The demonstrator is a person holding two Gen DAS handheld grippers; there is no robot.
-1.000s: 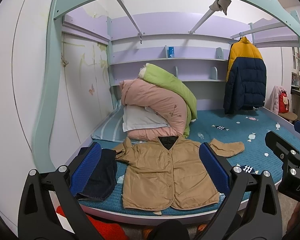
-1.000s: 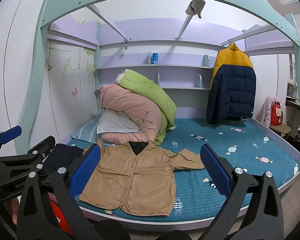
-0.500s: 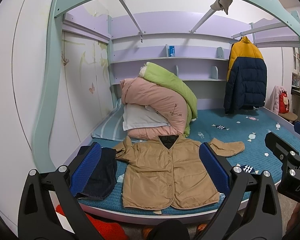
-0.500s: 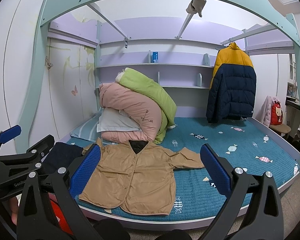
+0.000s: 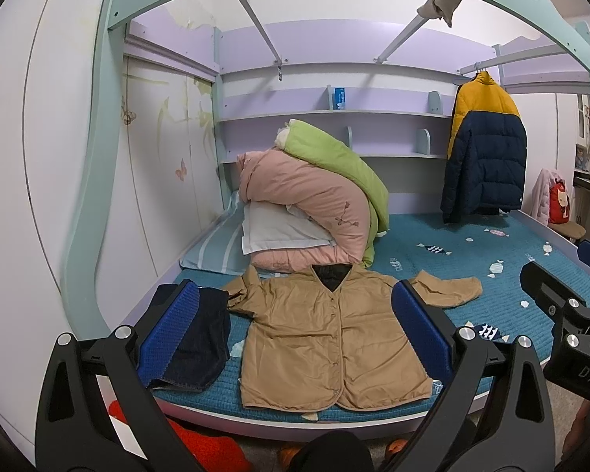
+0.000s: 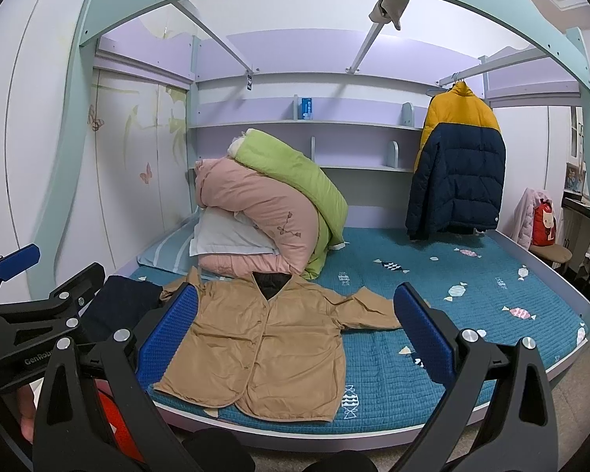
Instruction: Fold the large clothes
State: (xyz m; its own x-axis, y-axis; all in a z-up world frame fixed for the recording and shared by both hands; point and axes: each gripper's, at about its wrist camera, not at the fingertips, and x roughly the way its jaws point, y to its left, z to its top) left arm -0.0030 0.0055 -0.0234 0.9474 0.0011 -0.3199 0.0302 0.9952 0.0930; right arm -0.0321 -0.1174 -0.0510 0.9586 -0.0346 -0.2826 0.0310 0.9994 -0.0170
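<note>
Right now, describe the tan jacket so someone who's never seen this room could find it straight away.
Start at the blue quilted mattress under the loft frame. At its front edge, before the piled pink duvet, lies the tan jacket, spread flat. Unlike the dark folded garment beside it, it is light brown, buttoned, with a black-lined collar.

A tan jacket (image 6: 263,350) lies spread flat, front up, near the bed's (image 6: 472,306) front edge. The right gripper (image 6: 295,334) hangs before it with jaws wide apart, empty. The left gripper (image 6: 31,314) shows at left.
</note>
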